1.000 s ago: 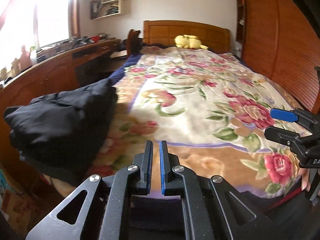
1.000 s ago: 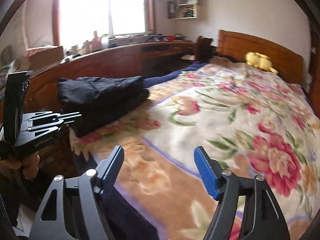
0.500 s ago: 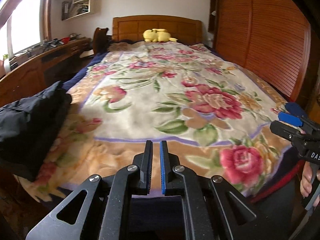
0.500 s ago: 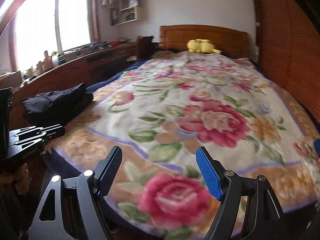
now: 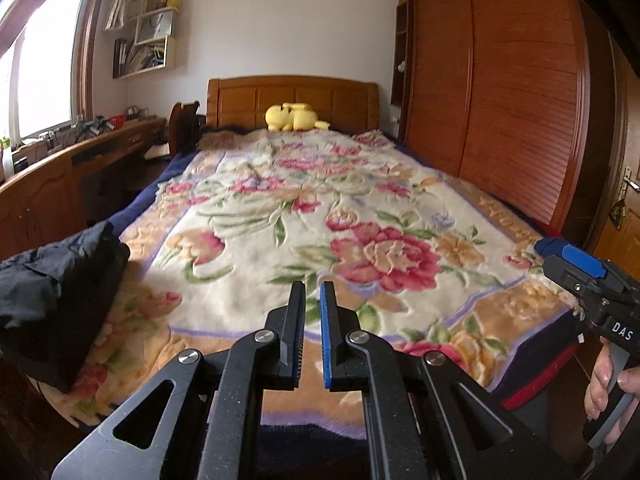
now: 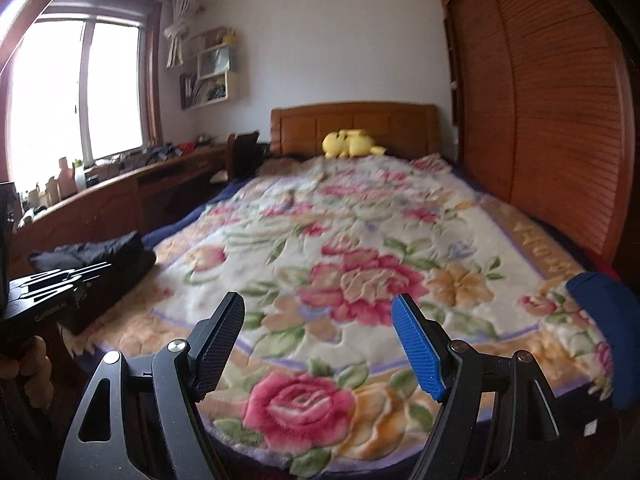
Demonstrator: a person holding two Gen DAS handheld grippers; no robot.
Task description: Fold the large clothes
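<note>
Folded black clothes (image 5: 60, 284) lay at the bed's (image 5: 304, 216) near-left corner, well left of both grippers. L gripper (image 5: 313, 328) was clenched on nothing; R gripper (image 6: 320, 344) gaped wide, empty, over the floral blanket (image 6: 360, 264).

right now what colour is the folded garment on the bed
Black; the folded garment shows best in the left wrist view.

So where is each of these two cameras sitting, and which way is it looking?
Left wrist: on the left gripper, jaws shut and empty, facing up the bed to the headboard; the right gripper and hand show at right.
Right wrist: on the right gripper, jaws open, facing likewise; left gripper at left.
Shared: floral blanket, black folded clothes, yellow plush toy.
</note>
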